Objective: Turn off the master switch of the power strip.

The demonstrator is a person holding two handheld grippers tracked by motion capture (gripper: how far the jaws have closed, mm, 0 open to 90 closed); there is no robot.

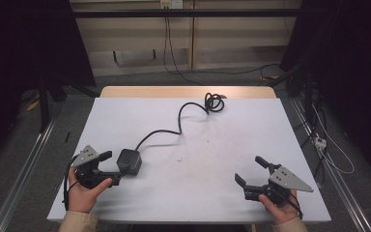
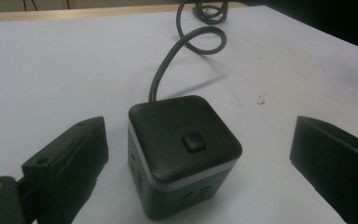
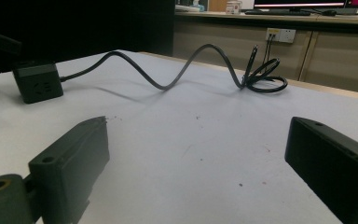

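A black cube power socket [image 1: 129,162] with a grey band and a top button rests on the white table [image 1: 222,203] at the front left. Its black cable [image 1: 180,118] snakes back to a coil [image 1: 214,102] near the far edge. My left gripper [image 1: 112,167] is open, and the cube [image 2: 184,149] sits just ahead between its two jaws with a gap on each side. My right gripper [image 1: 249,169] stands open over bare table at the front right, holding nothing. From there the cube [image 3: 37,81] shows far off to the left.
A wooden strip [image 1: 188,92] edges the table's far side. Loose cables [image 1: 333,159] lie on the floor to the right. Dark frames and curtains flank both sides, and a wall outlet [image 3: 279,34] sits behind the table.
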